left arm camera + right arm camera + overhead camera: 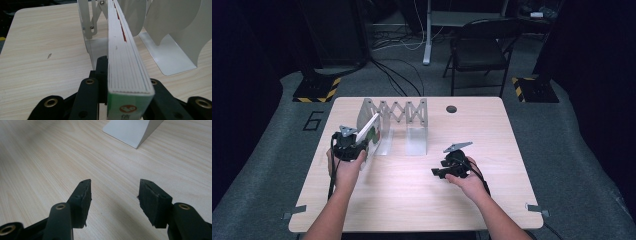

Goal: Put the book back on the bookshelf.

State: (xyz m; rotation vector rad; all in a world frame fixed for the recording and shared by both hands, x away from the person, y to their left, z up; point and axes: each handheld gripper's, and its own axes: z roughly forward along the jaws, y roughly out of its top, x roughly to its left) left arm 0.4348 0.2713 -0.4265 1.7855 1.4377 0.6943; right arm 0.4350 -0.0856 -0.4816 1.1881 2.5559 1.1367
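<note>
The table (412,200) has a pale wood-grain top and stands on grey carpet. Behind it are a folding chair (479,52), loose cables on the floor, and two stand bases marked with yellow-and-black stripes. A white metal book rack (404,117) with a scissor-link back rail sits toward the far left of the tabletop; its upright dividers rise from flat foot plates.

The left gripper (357,142) is clamped on a book (125,62). In the left gripper view, the book runs straight ahead from between the black jaws, page edges up, with the white-and-green cover corner nearest the camera. Its far end reaches in among the rack's dividers; one divider stands just to the left of it and others to the right. In the high view the book tilts up from the gripper toward the rack's left end.

The right gripper (113,192) sits low over bare table, jaws spread apart with nothing between them. A rack foot plate (130,131) lies ahead of it, well apart.
</note>
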